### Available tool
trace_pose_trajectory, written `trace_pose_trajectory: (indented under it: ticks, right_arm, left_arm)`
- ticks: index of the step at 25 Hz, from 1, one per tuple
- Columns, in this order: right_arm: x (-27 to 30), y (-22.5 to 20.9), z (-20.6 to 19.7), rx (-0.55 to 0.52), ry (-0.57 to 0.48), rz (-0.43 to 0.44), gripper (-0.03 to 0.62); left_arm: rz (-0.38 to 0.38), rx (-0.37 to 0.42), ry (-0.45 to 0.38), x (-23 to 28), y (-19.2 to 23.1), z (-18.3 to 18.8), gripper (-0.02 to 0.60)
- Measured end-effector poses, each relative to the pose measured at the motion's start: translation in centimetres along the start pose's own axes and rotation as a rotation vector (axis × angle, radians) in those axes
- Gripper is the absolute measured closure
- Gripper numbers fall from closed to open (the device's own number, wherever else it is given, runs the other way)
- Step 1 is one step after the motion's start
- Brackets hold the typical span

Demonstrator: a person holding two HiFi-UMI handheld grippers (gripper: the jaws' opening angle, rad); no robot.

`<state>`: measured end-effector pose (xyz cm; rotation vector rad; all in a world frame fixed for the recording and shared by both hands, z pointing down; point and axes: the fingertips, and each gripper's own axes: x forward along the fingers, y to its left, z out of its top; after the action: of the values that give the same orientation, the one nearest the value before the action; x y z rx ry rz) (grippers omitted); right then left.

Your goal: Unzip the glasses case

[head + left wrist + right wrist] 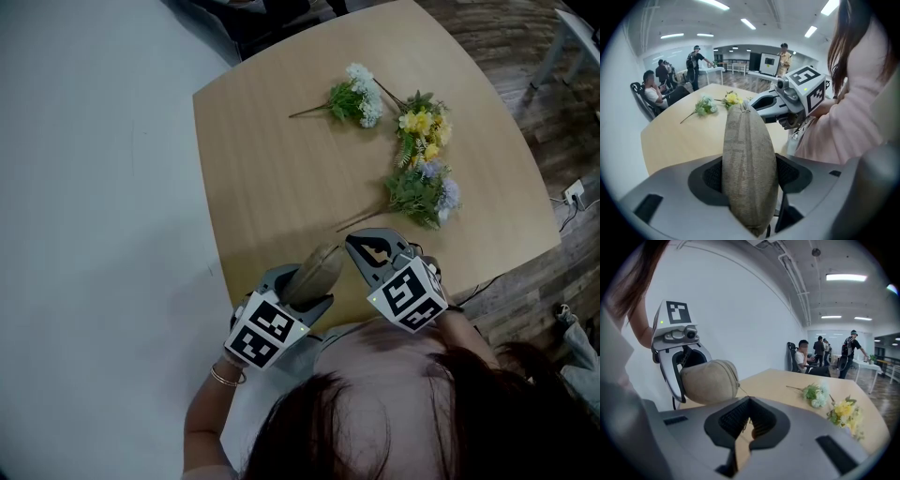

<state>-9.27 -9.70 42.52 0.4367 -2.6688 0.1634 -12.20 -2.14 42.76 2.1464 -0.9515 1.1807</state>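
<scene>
While the head view shows a person working at the near edge of a wooden table (281,169), the left gripper (302,291) is clamped across the middle of a tan fabric glasses case (319,265). It holds the case clear of the tabletop, with the far tip angled towards the right gripper (352,242), apparently to bring the zip end within reach. Artificial flowers (419,159) lie well apart, farther up the table. The left gripper view shows both pads pressing the flanks of the case (749,159), a hold that likely braces it against a pull, while the right gripper (757,104) meets its far end. In the right gripper view, that gripper's jaws are pinched together at the tips on what appears to be the thin zip pull (743,392) leading from the case (710,380). The case looks closed, so the unzipping seems yet to begin.
</scene>
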Motion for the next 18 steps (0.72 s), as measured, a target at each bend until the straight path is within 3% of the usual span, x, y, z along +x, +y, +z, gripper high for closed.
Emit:
trace_pose_trajectory:
  ticks: [5,18]
  right_arm:
    - [0.0,-0.1,0.0,0.017,0.003,-0.003,0.580]
    - [0.1,0.0,-0.3,0.024,0.010,-0.006,0.580]
  left_arm:
    - [-0.059,-0.094,-0.067,-0.5,-0.5,0.8,0.299]
    - [-0.144,-0.238,-0.215,-1.1,-0.9,2.0,0.299]
